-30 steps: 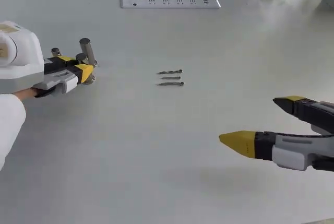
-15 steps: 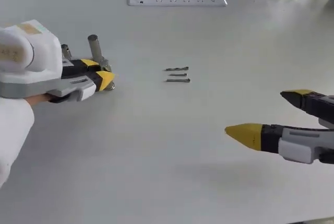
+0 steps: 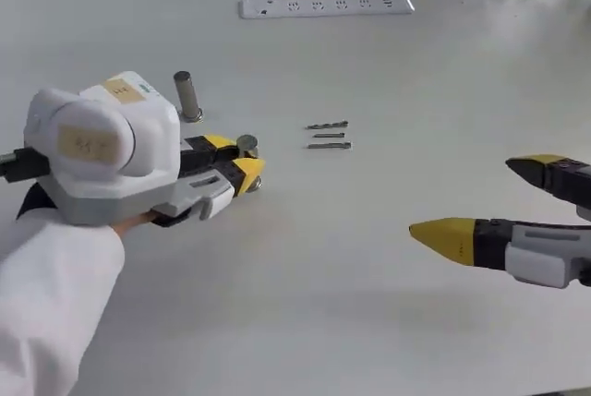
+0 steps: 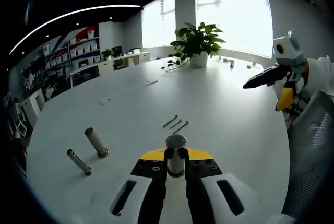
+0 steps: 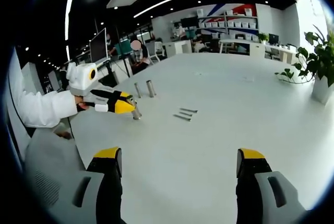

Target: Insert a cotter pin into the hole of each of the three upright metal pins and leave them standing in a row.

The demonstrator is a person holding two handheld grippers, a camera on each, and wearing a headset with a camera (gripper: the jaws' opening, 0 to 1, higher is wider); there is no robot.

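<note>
Right hand-held gripper (image 3: 459, 196): jaws spread, empty, near-right of the three thin grey steel cotter pins (image 3: 329, 136). Left hand-held gripper (image 3: 242, 161): pinching an upright grey metal cylinder pin (image 3: 247, 144) on the white worktop (image 3: 323, 276), just left of the cotter pins. Those lie flat and parallel, long axes left-right, forward-left of the free right gripper, so likely its pick. Thick upright grey pin (image 3: 185, 96) and thin upright grey pin (image 4: 78, 161) stand further left.
</note>
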